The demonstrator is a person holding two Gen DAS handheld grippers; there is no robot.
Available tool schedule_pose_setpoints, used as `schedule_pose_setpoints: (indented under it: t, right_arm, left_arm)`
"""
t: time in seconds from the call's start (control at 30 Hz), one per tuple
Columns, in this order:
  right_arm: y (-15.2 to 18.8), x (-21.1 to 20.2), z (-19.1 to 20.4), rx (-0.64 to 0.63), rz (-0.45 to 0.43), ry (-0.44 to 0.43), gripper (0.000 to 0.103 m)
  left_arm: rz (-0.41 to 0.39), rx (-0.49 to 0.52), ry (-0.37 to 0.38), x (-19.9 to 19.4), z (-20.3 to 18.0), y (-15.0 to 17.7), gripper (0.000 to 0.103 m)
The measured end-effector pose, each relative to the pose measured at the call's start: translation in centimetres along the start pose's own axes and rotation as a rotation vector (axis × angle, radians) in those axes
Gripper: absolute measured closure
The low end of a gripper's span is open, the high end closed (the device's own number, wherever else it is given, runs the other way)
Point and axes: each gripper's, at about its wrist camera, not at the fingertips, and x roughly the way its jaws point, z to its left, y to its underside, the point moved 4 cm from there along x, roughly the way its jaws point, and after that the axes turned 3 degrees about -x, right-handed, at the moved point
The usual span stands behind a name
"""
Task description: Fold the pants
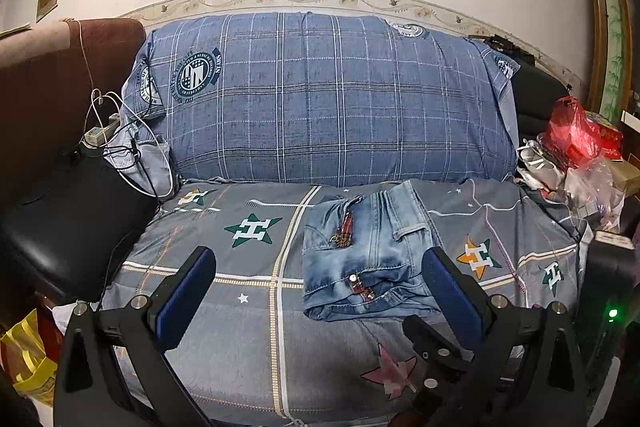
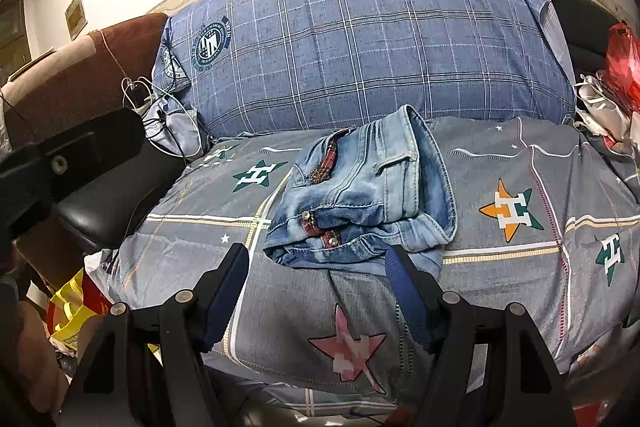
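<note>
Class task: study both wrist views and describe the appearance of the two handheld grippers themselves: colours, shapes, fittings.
Both the left gripper and the right gripper have matte black angular frames with triangular cut-outs, silver round bolt heads at the joints, and two long flat fingers faced with dark blue pads. No cables or sleeves show on them.

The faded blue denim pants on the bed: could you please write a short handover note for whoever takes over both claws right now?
Left claw: open, holding nothing, hovering just in front of the pants.
Right claw: open, empty, near the bundle's front edge; whether it touches the denim is unclear.
Faded blue denim pants: folded into a compact bundle on the grey star-print bedspread, in front of the large blue plaid pillow.
Done: the folding looks essentially complete.
Left: probably only flattening the raised cuff at the back, then withdrawing.
</note>
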Motion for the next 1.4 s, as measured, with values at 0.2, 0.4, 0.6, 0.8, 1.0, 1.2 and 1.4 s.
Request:
schedule_pose_setpoints:
  t: [0.2, 0.4, 0.6, 0.8, 1.0, 1.2, 1.4]
  right_arm:
    - [-0.1, -0.2, -0.9, 0.018, 0.003, 0.016, 0.028]
    - [-1.0, 1.3, -2.8, 0.050, -0.001, 0.031, 0.025]
    - [-0.7, 5.2, -4.4, 0.077, 0.062, 0.026, 0.025]
    - [-0.1, 7.5, -4.4, 0.038, 0.083, 0.050, 0.025]
    - [0.4, 9.2, -5.3, 0.043, 0.106, 0.056, 0.025]
    - [0.5, 9.8, -5.2, 0.017, 0.098, 0.064, 0.025]
    - [0.4, 10.0, -5.2, 0.014, 0.097, 0.071, 0.025]
  left_arm:
    - [0.060, -0.042, 0.005, 1.7, 2.0, 0.4, 0.000]
    - [0.059, -0.085, -0.023, 4.6, 4.3, 0.2, 0.000]
    - [0.054, -0.083, 0.000, 8.0, 3.9, 0.4, 0.000]
    - [0.095, -0.071, 0.000, 10.9, 2.7, 0.9, 0.000]
    - [0.139, -0.047, -0.013, 13.0, 2.0, 1.7, 0.000]
    - [0.170, -0.026, -0.023, 14.0, 1.2, 2.3, 0.000]
    - [0.185, -0.007, -0.005, 14.3, 0.4, 2.6, 0.000]
